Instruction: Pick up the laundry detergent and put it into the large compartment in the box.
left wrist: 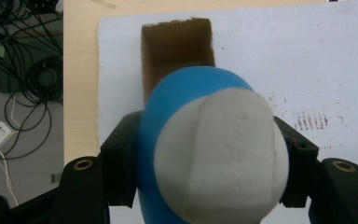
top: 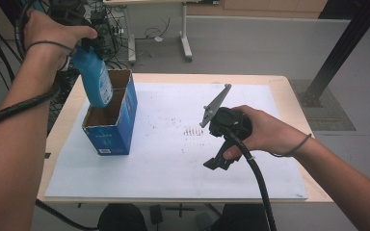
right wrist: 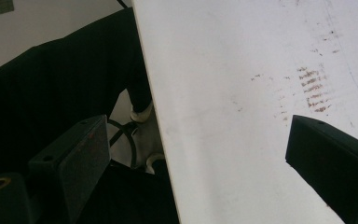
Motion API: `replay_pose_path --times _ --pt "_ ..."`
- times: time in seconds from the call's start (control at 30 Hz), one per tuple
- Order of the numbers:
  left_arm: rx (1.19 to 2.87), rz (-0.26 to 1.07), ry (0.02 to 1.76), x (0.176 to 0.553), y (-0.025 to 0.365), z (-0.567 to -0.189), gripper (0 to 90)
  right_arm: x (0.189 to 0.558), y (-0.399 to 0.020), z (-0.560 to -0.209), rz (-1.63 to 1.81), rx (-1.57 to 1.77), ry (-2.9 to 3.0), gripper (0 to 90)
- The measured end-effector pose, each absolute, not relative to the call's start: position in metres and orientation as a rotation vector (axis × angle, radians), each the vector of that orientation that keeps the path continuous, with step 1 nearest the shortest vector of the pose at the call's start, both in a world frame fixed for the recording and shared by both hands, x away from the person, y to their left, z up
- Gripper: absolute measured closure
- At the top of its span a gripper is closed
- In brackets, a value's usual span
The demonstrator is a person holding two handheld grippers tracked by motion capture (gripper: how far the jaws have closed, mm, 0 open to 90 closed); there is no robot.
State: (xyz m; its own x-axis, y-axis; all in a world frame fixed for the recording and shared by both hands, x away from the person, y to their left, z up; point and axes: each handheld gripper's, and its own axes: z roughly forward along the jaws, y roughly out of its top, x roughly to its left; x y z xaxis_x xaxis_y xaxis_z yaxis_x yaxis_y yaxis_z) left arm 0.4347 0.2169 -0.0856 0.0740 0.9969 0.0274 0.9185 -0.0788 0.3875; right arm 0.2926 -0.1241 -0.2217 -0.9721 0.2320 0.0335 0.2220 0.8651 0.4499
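A blue bottle point(top: 97, 80) with a pale grey base point(left wrist: 219, 158) hangs bottom-up in the high view, its lower end inside the open top of a blue cardboard box point(top: 112, 126). My left gripper point(top: 84, 47) is shut on the bottle, a black jaw pressing on each side of it in the left gripper view point(left wrist: 209, 140). The box's brown inside point(left wrist: 177, 46) lies just beyond the bottle. My right gripper point(top: 218, 162) rests low over the white sheet near the table's front, open with nothing between its jaws point(right wrist: 198, 135).
A white sheet point(top: 183, 159) covers most of the wooden table point(top: 274, 82). Brown smudges point(top: 191, 131) mark the sheet's middle. Cables point(left wrist: 23, 84) lie on the floor beyond the table's left edge. A black frame post point(top: 337, 53) stands at the far right.
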Motion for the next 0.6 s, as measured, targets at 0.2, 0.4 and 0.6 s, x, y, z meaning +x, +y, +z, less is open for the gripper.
replay_pose_path --times 0.2,0.4,0.6 --pt "2.091 0.413 1.930 0.436 0.218 -0.093 37.8 0.292 -0.124 -0.223 0.732 0.380 3.019 6.2" --pt "2.096 0.382 1.945 0.439 0.221 -0.111 37.8 0.291 -0.126 -0.225 0.727 0.382 3.019 6.2" --pt "2.101 0.348 1.954 0.443 0.222 -0.125 37.8 0.292 -0.128 -0.226 0.720 0.391 3.019 6.2"
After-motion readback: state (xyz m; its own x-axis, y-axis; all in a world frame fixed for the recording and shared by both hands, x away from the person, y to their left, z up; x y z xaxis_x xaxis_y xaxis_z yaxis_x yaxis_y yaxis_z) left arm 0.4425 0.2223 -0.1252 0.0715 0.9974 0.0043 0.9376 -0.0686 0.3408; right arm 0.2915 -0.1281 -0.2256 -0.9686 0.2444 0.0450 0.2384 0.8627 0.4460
